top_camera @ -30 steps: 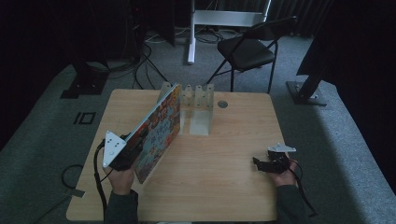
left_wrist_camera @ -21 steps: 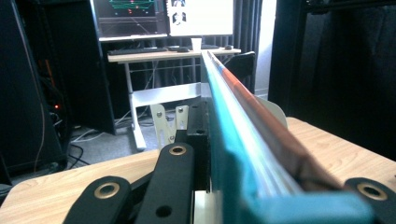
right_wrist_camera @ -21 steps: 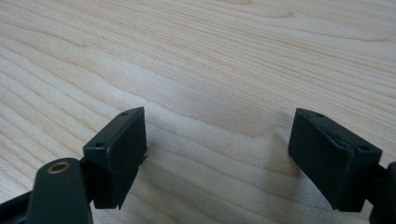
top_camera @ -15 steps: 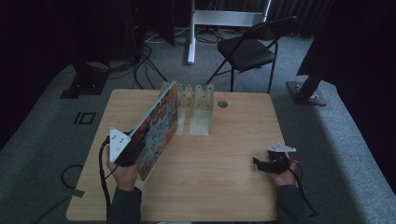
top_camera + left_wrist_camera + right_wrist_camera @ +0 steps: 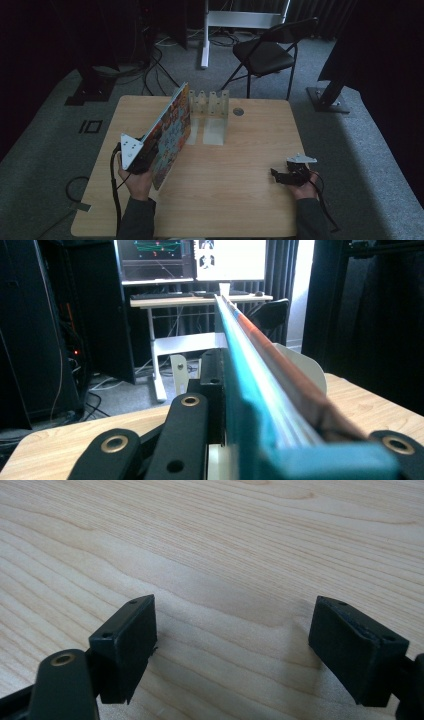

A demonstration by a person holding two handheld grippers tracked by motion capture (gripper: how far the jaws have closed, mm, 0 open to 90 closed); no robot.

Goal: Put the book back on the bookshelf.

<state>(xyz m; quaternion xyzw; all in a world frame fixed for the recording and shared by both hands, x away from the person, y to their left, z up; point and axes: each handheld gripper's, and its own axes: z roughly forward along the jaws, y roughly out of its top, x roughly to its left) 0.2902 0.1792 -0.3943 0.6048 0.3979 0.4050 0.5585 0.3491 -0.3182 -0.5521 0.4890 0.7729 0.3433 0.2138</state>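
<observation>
Two grippers are seen. The right gripper (image 5: 280, 176) is rested low on the wooden table (image 5: 240, 165), jaws spread wide with nothing between. The left gripper (image 5: 150, 156) is clamped on one colourful picture book (image 5: 172, 132), held tilted above the table's left half. One white slotted rack (image 5: 209, 102) is stood at the far edge, just beyond the book's far end.

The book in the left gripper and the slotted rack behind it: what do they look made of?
Book: probably paper pages in a glossy printed cover, judging by the thin layered edge seen along the left gripper. Rack: pale, matte, likely plastic or light wood; too small to tell.
</observation>
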